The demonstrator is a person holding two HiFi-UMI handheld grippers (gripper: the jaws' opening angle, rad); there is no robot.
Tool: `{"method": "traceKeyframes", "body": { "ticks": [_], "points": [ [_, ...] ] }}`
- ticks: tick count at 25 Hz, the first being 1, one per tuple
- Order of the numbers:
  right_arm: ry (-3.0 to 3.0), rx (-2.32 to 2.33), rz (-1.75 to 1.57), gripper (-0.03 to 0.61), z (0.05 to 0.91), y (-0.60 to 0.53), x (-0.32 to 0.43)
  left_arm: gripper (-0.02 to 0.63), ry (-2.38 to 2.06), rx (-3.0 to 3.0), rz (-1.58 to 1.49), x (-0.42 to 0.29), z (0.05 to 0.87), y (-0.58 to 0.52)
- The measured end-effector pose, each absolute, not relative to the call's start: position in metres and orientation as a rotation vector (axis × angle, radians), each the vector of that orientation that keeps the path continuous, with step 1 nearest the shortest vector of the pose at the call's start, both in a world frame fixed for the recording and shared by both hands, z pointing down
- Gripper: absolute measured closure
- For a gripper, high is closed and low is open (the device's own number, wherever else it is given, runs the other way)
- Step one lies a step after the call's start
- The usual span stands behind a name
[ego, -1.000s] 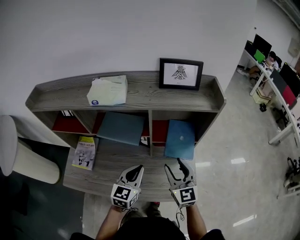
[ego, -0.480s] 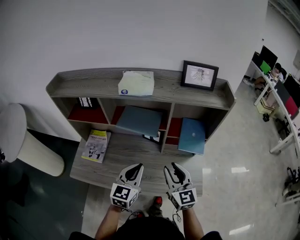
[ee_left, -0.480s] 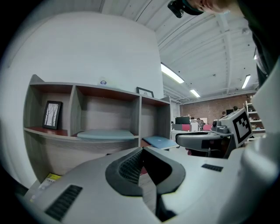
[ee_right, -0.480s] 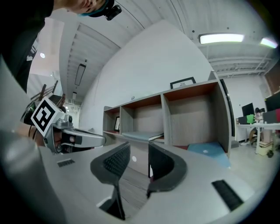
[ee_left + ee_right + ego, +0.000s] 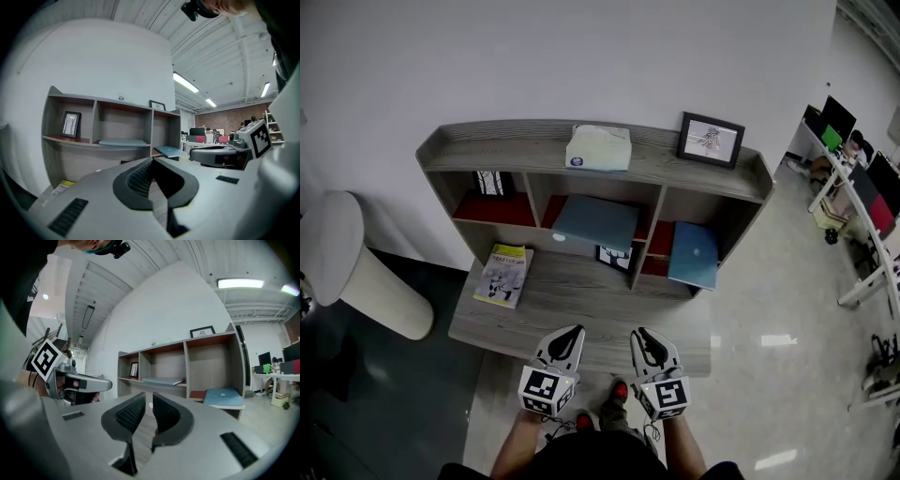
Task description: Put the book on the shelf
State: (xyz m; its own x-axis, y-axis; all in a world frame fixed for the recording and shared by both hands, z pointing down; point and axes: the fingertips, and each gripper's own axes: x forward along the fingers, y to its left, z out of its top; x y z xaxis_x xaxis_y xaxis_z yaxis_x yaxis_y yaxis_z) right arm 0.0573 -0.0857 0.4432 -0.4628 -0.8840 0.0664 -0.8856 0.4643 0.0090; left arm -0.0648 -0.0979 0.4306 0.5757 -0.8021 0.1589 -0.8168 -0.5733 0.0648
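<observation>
Framed picture (image 5: 711,139), pale packet (image 5: 598,147), white cylinder (image 5: 356,267)

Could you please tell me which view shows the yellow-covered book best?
The head view: the book lies fully visible on the lower ledge. The left gripper view catches only its yellow corner; the right gripper view does not show it.

Thin yellow-green book (image 5: 505,275) with a drawn cover, lying closed and flat, face up and slightly askew, at the left end of the low front ledge of the grey wooden shelf (image 5: 525,155).
</observation>
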Motion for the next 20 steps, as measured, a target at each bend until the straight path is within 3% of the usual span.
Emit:
{"method": "traceKeyframes", "body": {
  "ticks": [20],
  "points": [
    [-2.643, 1.604, 0.072, 0.548, 0.449, -0.04, 0.038, 0.611, -1.363, 2.665, 0.17, -0.08, 0.437, -0.056]
  ]
}}
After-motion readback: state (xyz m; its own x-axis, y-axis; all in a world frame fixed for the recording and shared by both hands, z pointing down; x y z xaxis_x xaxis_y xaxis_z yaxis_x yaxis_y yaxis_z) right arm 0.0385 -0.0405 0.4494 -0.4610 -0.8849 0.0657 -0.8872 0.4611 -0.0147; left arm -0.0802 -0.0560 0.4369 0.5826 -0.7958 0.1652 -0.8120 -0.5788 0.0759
